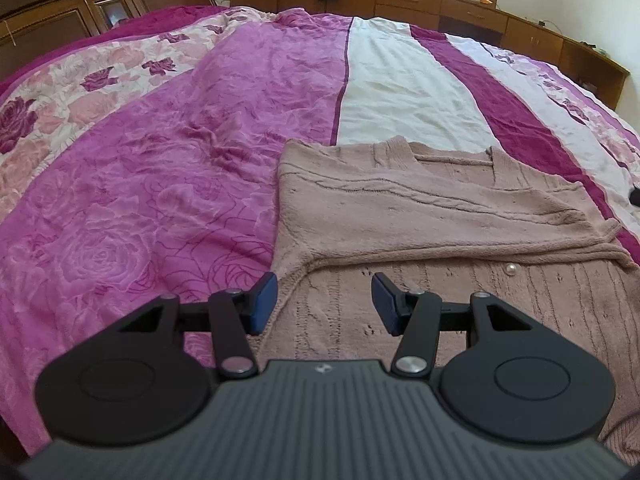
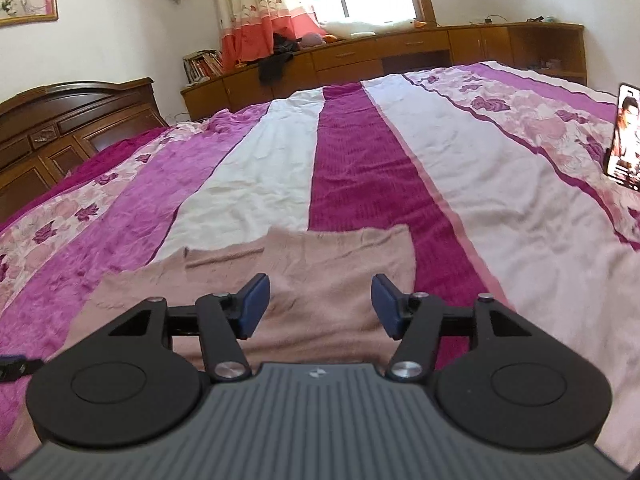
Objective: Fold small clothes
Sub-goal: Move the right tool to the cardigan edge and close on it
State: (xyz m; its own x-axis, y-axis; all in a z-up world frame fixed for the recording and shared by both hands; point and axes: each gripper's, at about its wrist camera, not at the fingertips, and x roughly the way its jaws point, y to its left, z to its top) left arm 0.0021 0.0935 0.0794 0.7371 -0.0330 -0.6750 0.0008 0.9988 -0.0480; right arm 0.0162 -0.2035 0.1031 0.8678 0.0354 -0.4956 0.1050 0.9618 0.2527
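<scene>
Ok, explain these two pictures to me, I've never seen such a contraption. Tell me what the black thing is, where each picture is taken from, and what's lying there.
Each picture comes from a camera on a hand-held two-finger tool that a person carries, one per hand. The black shape at the bottom is the tool itself, with blue-padded fingers. The left gripper and the right gripper are both open and hold nothing. Below them lies a dusty-pink knitted cardigan, partly folded, with a pearl button. It rests on a bed under a purple, white and floral striped bedspread. A lit phone stands at the right view's edge.

One pink sweater, one bedspread, two tools, one phone
</scene>
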